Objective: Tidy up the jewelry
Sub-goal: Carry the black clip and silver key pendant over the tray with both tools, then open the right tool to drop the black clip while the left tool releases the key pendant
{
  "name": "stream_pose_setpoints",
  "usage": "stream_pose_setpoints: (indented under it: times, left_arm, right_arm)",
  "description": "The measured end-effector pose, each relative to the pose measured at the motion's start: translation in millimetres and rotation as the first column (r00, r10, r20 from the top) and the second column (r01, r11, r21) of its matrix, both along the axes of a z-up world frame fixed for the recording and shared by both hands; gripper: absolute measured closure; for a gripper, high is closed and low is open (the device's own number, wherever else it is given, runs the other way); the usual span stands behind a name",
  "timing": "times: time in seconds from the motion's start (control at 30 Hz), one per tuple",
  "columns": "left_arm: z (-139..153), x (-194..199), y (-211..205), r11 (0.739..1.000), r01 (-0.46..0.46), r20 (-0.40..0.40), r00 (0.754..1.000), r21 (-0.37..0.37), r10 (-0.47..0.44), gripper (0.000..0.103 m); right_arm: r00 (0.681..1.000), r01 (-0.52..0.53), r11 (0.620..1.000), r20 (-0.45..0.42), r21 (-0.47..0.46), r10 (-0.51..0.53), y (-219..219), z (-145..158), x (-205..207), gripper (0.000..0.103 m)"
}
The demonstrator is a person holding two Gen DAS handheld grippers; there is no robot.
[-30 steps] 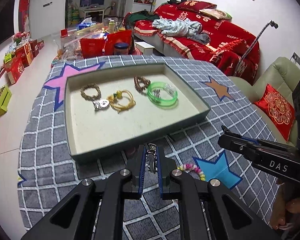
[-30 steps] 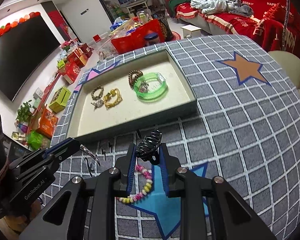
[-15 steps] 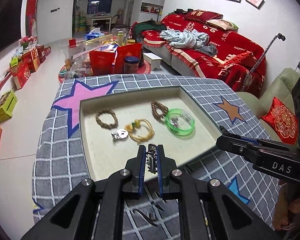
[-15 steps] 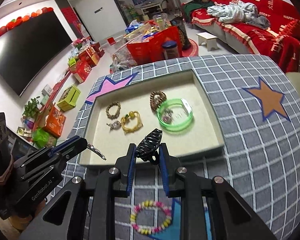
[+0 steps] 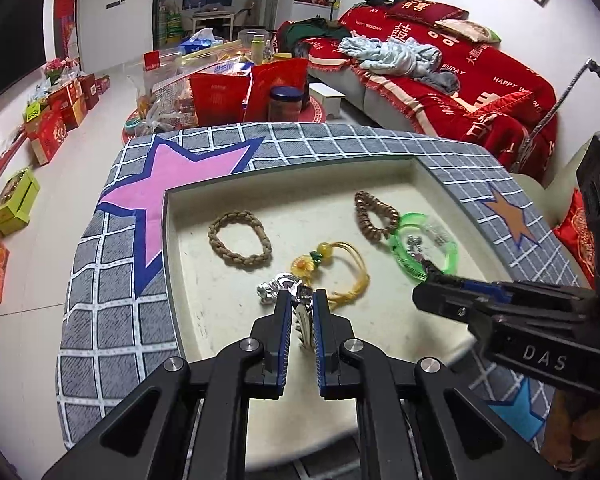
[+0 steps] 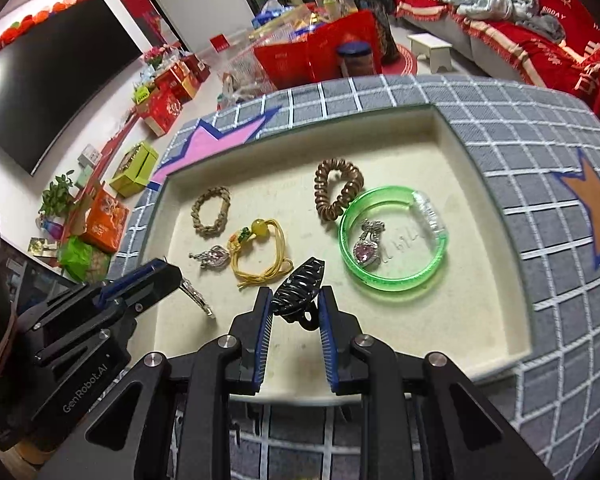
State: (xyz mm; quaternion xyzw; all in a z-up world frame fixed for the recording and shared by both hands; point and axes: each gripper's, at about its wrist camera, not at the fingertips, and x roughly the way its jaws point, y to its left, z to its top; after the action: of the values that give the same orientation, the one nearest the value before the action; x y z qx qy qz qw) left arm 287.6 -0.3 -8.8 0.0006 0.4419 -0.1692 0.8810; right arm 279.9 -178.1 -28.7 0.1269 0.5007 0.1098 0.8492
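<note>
A: What is the biggest thing here?

B: The desk, under a grey cloth with a white grid and coloured stars. On it lies a shallow rectangular tray with a cream felt floor.

A: And in the tray?

B: At the right a clear green plastic bangle, with a silver pendant with a pink heart stone inside its ring. A brown spiral hair tie touches the bangle. At the left lie a braided tan cord bracelet, a yellow cord bracelet with an amber bead and a small silver brooch.

A: How are the grippers?

B: Both hover over the near part of the tray. The right gripper is closed on a black plastic claw hair clip. The left gripper stands narrow and pinches a slim silver toothed hair clip.
</note>
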Motion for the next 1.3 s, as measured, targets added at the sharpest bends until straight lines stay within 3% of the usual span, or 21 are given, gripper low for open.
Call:
stream_pose_setpoints:
  times: [0.3, 0.6, 0.63, 0.7, 0.83, 0.9, 1.1, 1.3]
  left_arm:
    - [-20, 21, -7, 1.0, -0.007, -0.033, 0.999, 0.026, 0.008, 0.075]
    - [-36, 24, -9, 0.998, -0.014, -0.054, 0.998, 0.062, 0.017, 0.075]
    - [-35, 24, -9, 0.998, -0.014, -0.054, 0.998, 0.065, 0.018, 0.075]
    - [-35, 24, -10, 0.998, -0.015, -0.055, 0.998, 0.069, 0.019, 0.075]
    - [-33, 22, -10, 0.997, -0.02, -0.048, 0.999, 0.069, 0.023, 0.075]
    - [-32, 21, -11, 0.997, -0.022, -0.043, 0.999, 0.073, 0.026, 0.075]
    - [-25, 14, -12, 0.996, -0.032, -0.016, 0.999, 0.087, 0.033, 0.075]
    - [-13, 9, -17, 0.995, -0.022, 0.048, 0.999, 0.102, 0.018, 0.074]
  right_arm:
    - [0.999, 0.015, 0.999, -0.03, -0.033, -0.016, -3, -21, 19, 0.078]
    - [1.0, -0.004, 0.994, -0.007, -0.111, 0.004, 5, -19, 23, 0.077]
    - [1.0, -0.005, 0.994, -0.009, -0.106, 0.004, 5, -19, 23, 0.075]
    - [1.0, 0.001, 0.995, -0.014, -0.098, -0.002, 5, -17, 22, 0.062]
    - [1.0, 0.008, 0.996, -0.003, -0.091, -0.008, 3, -12, 15, 0.052]
    - [1.0, 0.019, 0.997, 0.006, -0.078, -0.019, 1, -7, 11, 0.042]
    - [0.997, 0.065, 0.998, 0.045, -0.028, -0.064, -12, 14, -6, 0.033]
    - [0.992, 0.1, 0.995, 0.078, -0.009, -0.1, -22, 27, -30, 0.031]
